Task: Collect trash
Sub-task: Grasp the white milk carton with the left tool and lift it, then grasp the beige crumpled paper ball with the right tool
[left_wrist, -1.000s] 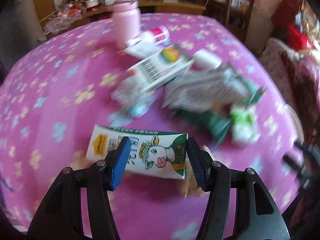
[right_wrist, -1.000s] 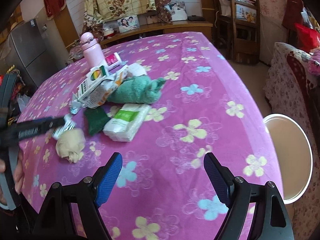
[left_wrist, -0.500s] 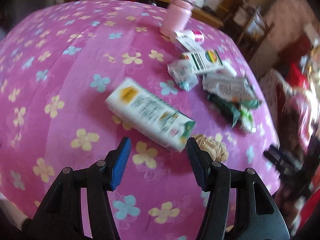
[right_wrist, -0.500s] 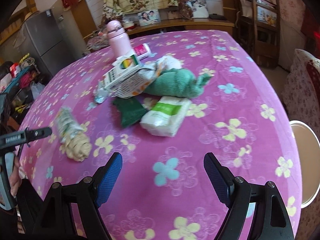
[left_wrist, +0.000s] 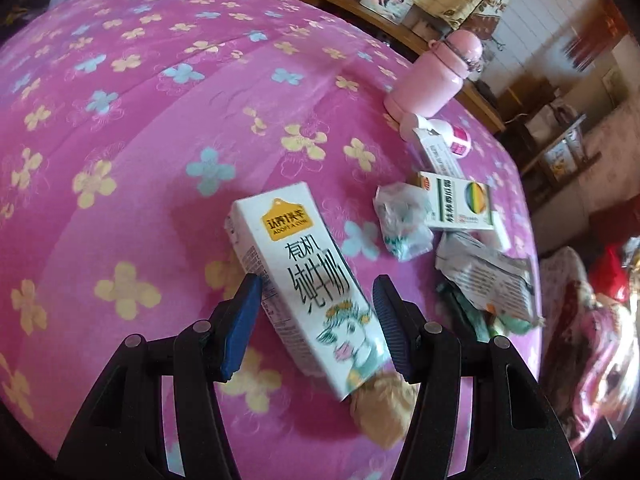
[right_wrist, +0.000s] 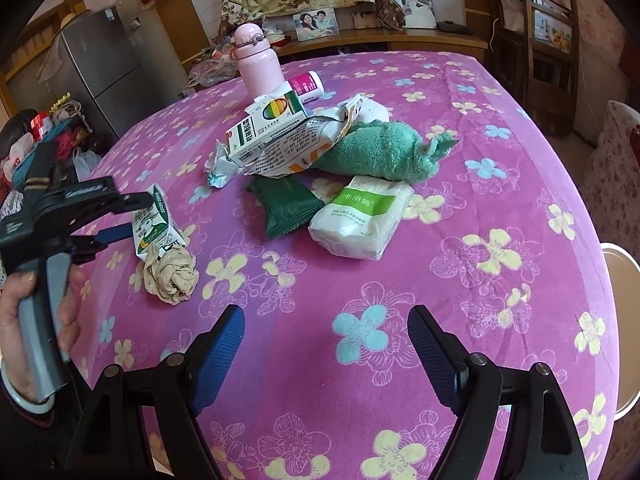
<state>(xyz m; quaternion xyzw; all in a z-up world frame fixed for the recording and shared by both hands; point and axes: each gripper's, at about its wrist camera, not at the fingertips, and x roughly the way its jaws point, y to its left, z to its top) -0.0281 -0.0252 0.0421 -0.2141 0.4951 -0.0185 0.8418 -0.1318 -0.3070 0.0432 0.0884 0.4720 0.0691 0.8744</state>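
Note:
A white milk carton [left_wrist: 304,276] with a cartoon cow lies on the pink flowered tablecloth [left_wrist: 120,128]. My left gripper [left_wrist: 316,312] is open, one finger on each side of the carton's near half, not squeezing it. A crumpled beige paper ball [left_wrist: 380,408] lies at the carton's near end. In the right wrist view the carton [right_wrist: 154,224] and paper ball [right_wrist: 172,274] sit at the left beside the left gripper [right_wrist: 120,216]. My right gripper [right_wrist: 326,348] is open and empty above bare cloth near the front edge.
A pile in the table's middle: a medicine box [right_wrist: 268,128], a torn foil bag [right_wrist: 296,148], a green towel [right_wrist: 380,152], a dark green packet [right_wrist: 286,204], a tissue pack [right_wrist: 360,216]. A pink bottle [right_wrist: 258,60] stands behind. A round bin [right_wrist: 620,320] is off the right edge.
The left gripper turned and came down over the milk carton, which now lies lengthwise between its fingers. The right gripper shifted slightly; its view of the pile is closer.

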